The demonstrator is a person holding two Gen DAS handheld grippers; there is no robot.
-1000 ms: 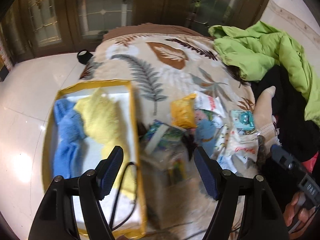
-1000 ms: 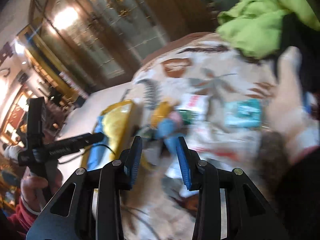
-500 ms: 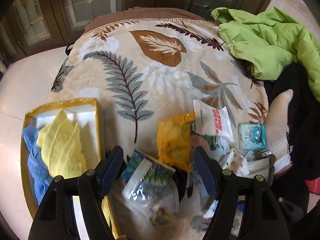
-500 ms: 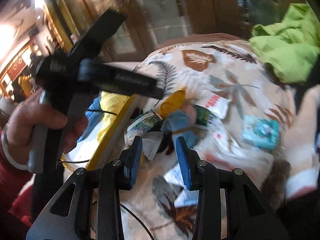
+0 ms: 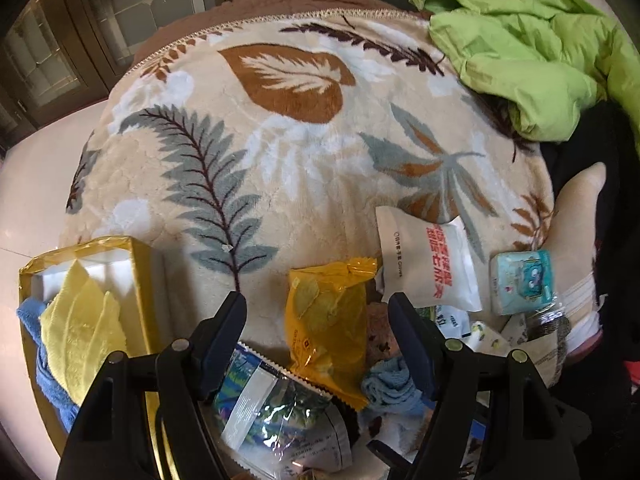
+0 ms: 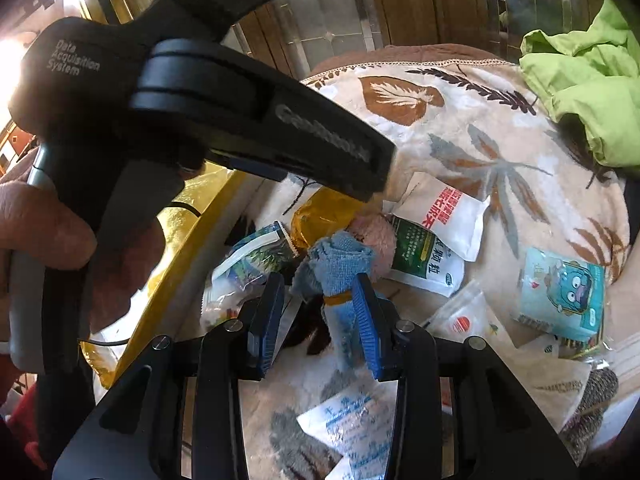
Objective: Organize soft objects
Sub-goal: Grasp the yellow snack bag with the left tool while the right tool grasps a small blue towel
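Blue cloth (image 6: 336,276), rolled and banded in yellow, lies on the leaf-print blanket (image 6: 472,128) between the parted fingers of the right gripper (image 6: 318,314), whose pads seem not to press it, and only the right view shows the band and the green sachet (image 6: 424,260) just past it. Only the left view shows the left gripper (image 5: 318,340) spread wide over an orange packet (image 5: 326,320), gripping nothing, with the gold tray (image 5: 140,280) of yellow cloth (image 5: 80,328) beside it and the green jacket (image 5: 528,52) far off.
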